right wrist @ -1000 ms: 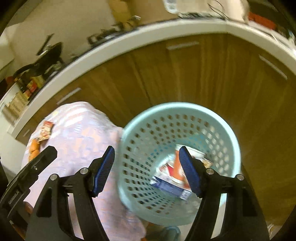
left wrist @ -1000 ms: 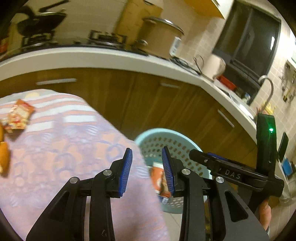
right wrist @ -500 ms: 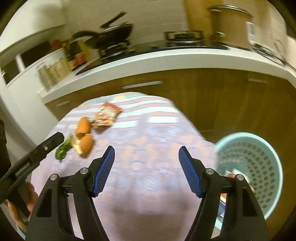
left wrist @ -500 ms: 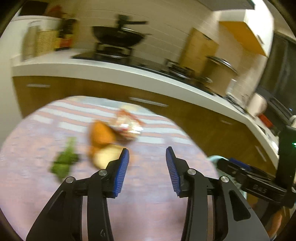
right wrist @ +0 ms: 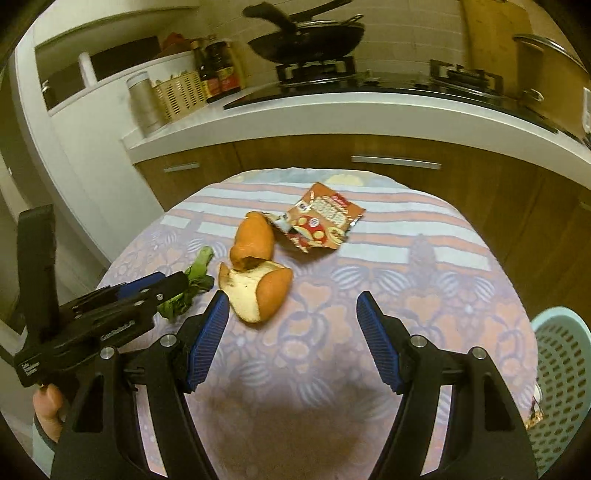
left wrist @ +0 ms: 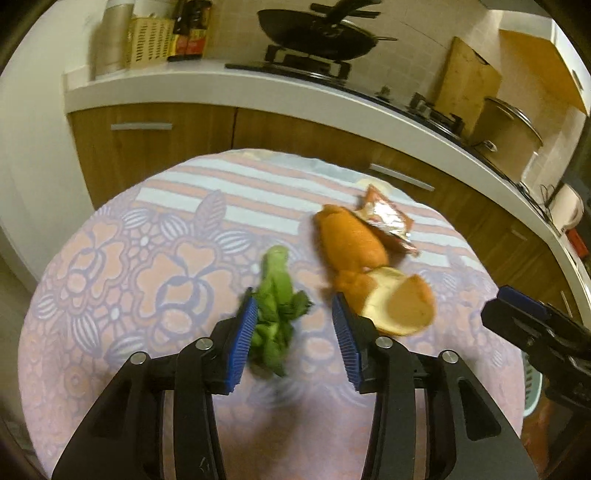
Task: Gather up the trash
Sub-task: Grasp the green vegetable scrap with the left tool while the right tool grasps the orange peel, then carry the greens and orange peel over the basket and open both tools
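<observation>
Green vegetable scraps (left wrist: 275, 314) lie on the round table, partly between the fingers of my open left gripper (left wrist: 293, 325); they also show in the right wrist view (right wrist: 194, 284). Orange peel pieces (left wrist: 369, 266) (right wrist: 255, 273) lie just right of the scraps. A red snack wrapper (left wrist: 388, 221) (right wrist: 321, 221) lies behind the peel. My right gripper (right wrist: 290, 321) is open and empty, above the table, right of the peel. The light blue trash basket (right wrist: 557, 376) stands right of the table with trash inside.
The table has a pink and purple floral cloth (right wrist: 332, 350). Brown kitchen cabinets (right wrist: 295, 155) under a white counter (right wrist: 332, 114) stand behind it, with a wok (left wrist: 317, 33) on the stove. A white wall corner (left wrist: 33, 147) is at the left.
Both grippers swung left from the basket to the table. My left gripper has closed in on the green scraps, which now lie between its fingers. Both stay open.
</observation>
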The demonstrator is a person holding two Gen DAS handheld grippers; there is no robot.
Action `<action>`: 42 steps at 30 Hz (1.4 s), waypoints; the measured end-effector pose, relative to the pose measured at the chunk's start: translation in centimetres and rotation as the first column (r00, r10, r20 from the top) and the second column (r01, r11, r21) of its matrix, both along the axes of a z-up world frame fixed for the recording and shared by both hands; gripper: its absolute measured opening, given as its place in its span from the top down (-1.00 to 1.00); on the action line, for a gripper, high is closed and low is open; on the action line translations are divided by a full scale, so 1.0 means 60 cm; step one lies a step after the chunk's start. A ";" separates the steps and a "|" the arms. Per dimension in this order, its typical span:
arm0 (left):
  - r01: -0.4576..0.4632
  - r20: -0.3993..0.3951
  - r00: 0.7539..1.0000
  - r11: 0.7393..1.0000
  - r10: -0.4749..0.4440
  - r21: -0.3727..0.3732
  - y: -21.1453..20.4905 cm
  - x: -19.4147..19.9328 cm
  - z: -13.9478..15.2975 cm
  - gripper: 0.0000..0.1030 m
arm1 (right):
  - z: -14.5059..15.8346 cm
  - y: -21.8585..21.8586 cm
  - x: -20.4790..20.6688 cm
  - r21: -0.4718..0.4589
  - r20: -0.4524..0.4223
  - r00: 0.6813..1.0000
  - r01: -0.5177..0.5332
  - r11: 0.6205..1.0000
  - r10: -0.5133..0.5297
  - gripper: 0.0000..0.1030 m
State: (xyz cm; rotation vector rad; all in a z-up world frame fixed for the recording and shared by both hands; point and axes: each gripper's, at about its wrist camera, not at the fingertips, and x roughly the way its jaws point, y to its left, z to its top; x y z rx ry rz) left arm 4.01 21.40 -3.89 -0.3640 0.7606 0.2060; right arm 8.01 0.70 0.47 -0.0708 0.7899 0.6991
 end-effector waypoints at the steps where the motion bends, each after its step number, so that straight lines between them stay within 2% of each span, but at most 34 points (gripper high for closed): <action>1: -0.004 0.002 1.000 1.000 0.004 -0.011 0.006 0.001 -0.004 0.09 | -0.003 0.006 0.000 -0.006 0.003 1.000 -0.004 1.000 0.004 -0.31; 3: -0.001 0.002 1.000 1.000 0.001 -0.026 0.013 0.003 -0.012 0.02 | -0.009 0.014 0.003 -0.014 0.003 1.000 -0.012 1.000 0.012 -0.31; 8: 0.010 -0.038 0.999 1.000 -0.010 -0.006 0.015 0.027 -0.028 0.03 | -0.021 0.031 0.015 -0.020 -0.016 1.000 -0.014 1.000 0.014 -0.31; 10: 0.002 -0.046 0.999 0.999 0.000 0.036 0.011 0.031 -0.033 0.17 | -0.025 0.038 0.017 -0.027 -0.017 1.000 -0.018 0.999 0.018 -0.31; 11: 0.002 -0.050 0.999 0.999 0.001 0.051 0.009 0.033 -0.035 0.40 | -0.026 0.043 0.017 -0.031 -0.016 1.000 -0.022 0.999 0.021 -0.31; 12: 0.007 -0.048 0.999 0.998 -0.003 0.068 0.007 0.032 -0.036 0.51 | -0.028 0.046 0.017 -0.032 -0.015 1.000 -0.025 0.999 0.024 -0.31; 15: 0.001 -0.023 1.000 0.998 0.000 0.055 0.011 0.027 -0.037 0.60 | -0.034 0.063 0.017 -0.044 -0.018 0.999 -0.036 0.998 0.035 -0.31; 19: -0.044 0.063 0.997 0.999 0.044 0.004 0.031 0.004 -0.025 0.61 | -0.052 0.092 0.021 -0.068 -0.043 0.998 -0.053 0.996 0.050 -0.31; 25: -0.102 0.101 0.989 0.993 0.107 -0.058 0.057 -0.012 -0.022 0.62 | -0.086 0.131 0.036 -0.099 -0.096 0.994 -0.065 0.993 0.056 -0.33; 28: -0.103 0.102 0.989 0.993 0.110 -0.064 0.057 -0.015 -0.022 0.62 | -0.091 0.145 0.035 -0.130 -0.065 0.997 -0.050 0.990 0.042 -0.33; 29: -0.103 0.103 0.989 0.993 0.109 -0.062 0.057 -0.015 -0.021 0.62 | -0.091 0.148 0.033 -0.141 -0.054 0.998 -0.048 0.989 0.041 -0.30; 31: -0.099 0.107 0.989 0.994 0.104 -0.054 0.054 -0.013 -0.020 0.61 | -0.091 0.148 0.029 -0.162 -0.031 0.999 -0.038 0.986 0.034 -0.10; 33: -0.094 0.110 0.989 0.995 0.098 -0.045 0.050 -0.014 -0.019 0.61 | -0.086 0.141 0.026 -0.141 -0.027 0.999 -0.049 0.989 0.045 0.21; 35: -0.090 0.113 0.989 0.995 0.093 -0.032 0.044 -0.013 -0.017 0.61 | -0.080 0.134 0.022 -0.128 -0.016 0.998 -0.058 0.990 0.057 0.43; 42: -0.078 0.135 0.988 0.997 0.080 -0.025 0.037 -0.019 -0.011 0.61 | -0.072 0.109 0.004 -0.114 -0.017 0.998 -0.069 0.991 0.067 0.55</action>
